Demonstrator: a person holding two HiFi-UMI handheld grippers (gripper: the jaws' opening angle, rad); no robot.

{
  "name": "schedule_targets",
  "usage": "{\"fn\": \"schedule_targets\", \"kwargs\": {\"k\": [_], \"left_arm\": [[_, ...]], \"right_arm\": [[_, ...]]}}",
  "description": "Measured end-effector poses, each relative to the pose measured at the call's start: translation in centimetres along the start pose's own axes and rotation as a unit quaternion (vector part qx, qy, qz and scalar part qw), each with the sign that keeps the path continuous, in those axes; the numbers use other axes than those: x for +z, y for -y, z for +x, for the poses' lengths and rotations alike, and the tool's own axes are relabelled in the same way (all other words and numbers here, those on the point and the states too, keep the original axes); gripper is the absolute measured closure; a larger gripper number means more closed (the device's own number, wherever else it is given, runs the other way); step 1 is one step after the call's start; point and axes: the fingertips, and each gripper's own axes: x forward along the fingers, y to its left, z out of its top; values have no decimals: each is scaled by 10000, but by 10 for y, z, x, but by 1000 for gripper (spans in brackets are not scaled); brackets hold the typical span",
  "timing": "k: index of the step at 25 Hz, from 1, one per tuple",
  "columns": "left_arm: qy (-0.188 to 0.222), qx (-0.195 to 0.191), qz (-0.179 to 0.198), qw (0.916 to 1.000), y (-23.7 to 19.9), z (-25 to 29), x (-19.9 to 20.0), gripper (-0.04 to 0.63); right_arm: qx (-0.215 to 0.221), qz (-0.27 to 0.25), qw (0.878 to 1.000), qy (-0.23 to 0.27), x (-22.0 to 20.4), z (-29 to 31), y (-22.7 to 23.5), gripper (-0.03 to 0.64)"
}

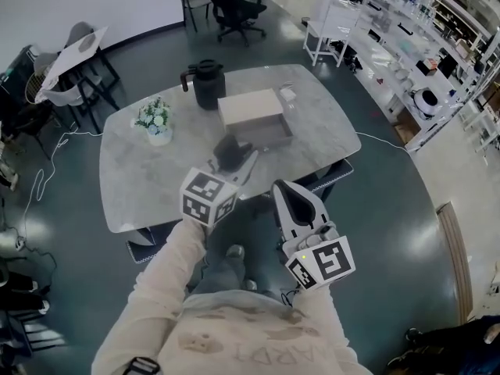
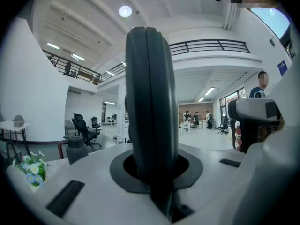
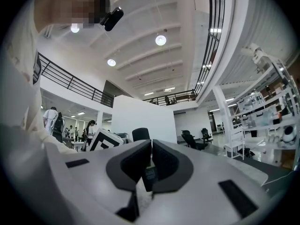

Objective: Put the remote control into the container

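Note:
The remote control (image 1: 233, 151) is a dark slab, and my left gripper (image 1: 234, 164) is shut on it over the near edge of the table. In the left gripper view the remote control (image 2: 150, 102) stands upright, edge on, clamped between the jaws of my left gripper (image 2: 152, 175). The container (image 1: 250, 109), a beige open box, sits mid-table just beyond the remote. My right gripper (image 1: 287, 194) hangs lower right, off the table's near edge. In its own view the right gripper (image 3: 151, 162) has its jaws closed together with nothing in them.
On the marble table (image 1: 141, 180) stand a black jug (image 1: 207, 83) at the back and a small pot of flowers (image 1: 155, 120) at the left. A small white item (image 1: 287, 94) lies beside the box. Chairs are tucked under the near edge, and shelving (image 1: 406, 45) lines the right.

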Motion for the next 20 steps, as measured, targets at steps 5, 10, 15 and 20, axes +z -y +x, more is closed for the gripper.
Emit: {"fn": "schedule_targets", "kwargs": {"k": [5,10,15,20], "left_arm": [[-119,-72,-12,9999,-31,37,-12,537],[-255,-159,-46,9995,-69,74,-23,537],[-456,-296,-8,9985,-98,109,-38,537],[-562,-456,-124,9973,-122,133,-52,537]], "right_arm": [[-108,-80,9999,-104,-8,27,23,595],[-230,-131,9995,-166,-10,64,45,595],[-308,-123,9991,-256,-15,99,65,595],[-398,-95,9982,-438,-29,133,81,595]]}}
